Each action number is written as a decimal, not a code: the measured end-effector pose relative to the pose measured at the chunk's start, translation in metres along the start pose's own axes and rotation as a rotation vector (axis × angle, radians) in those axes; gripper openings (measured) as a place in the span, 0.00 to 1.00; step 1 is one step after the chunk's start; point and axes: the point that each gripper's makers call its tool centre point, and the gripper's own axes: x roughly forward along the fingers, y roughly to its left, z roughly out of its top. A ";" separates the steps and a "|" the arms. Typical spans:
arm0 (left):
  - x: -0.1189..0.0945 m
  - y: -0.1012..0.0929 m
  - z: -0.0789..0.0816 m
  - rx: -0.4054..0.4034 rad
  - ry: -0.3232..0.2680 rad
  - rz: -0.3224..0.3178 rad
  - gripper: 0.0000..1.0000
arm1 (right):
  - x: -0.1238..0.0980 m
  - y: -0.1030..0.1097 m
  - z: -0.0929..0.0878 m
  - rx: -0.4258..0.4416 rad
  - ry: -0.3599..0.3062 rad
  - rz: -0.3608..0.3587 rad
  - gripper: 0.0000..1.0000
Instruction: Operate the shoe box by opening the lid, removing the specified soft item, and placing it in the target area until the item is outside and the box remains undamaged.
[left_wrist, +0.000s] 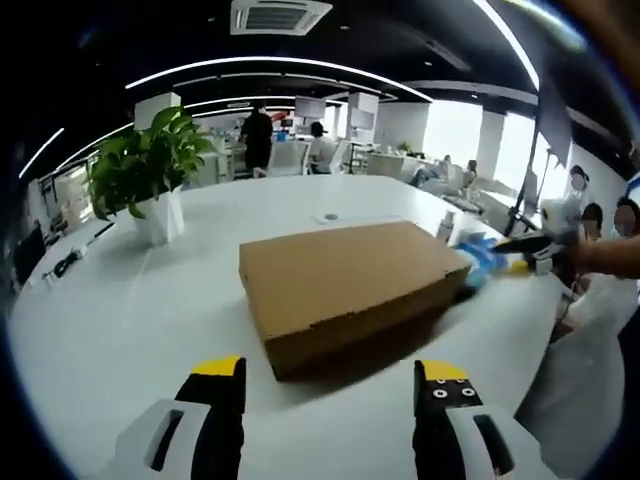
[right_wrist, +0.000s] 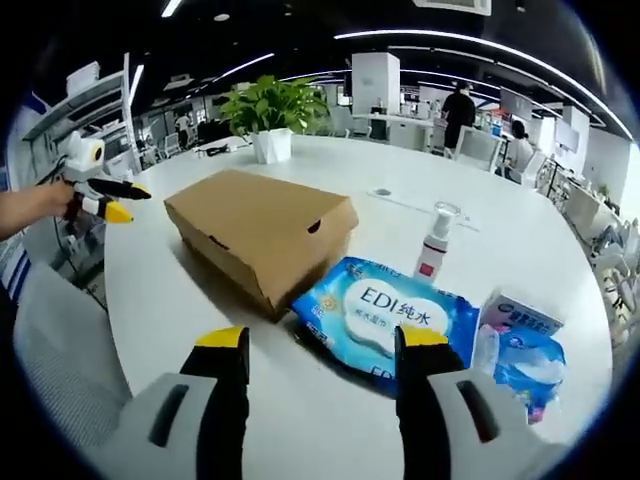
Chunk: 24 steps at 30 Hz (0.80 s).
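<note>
With its lid down, the shoe box (left_wrist: 345, 290) sits mid-table (left_wrist: 120, 320) between the left gripper (left_wrist: 330, 385) and right gripper (right_wrist: 320, 350), both jaws parted and empty, seemingly flanking it to lift the lid, wipes pack (right_wrist: 385, 315) touching its right corner.

**Colours on your table**

You face a plain brown cardboard shoe box (right_wrist: 262, 234) on a white table (right_wrist: 520, 250). Beside it lies a blue wipes pack (right_wrist: 385, 318) with a white label and blue lettering — plus a white pump bottle (right_wrist: 434, 243). Your jaws are black, tipped yellow — the plant (left_wrist: 148, 158) is green in a white pot.
</note>
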 end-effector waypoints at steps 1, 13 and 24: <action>-0.004 -0.005 0.000 0.002 -0.004 -0.001 0.71 | -0.006 -0.004 -0.004 -0.002 -0.002 -0.015 0.57; -0.034 -0.049 -0.002 0.037 -0.047 -0.014 0.80 | -0.058 -0.010 -0.029 0.007 0.016 -0.085 0.67; -0.049 -0.072 0.004 0.086 -0.095 -0.015 0.97 | -0.098 -0.001 -0.033 -0.008 -0.013 -0.116 0.87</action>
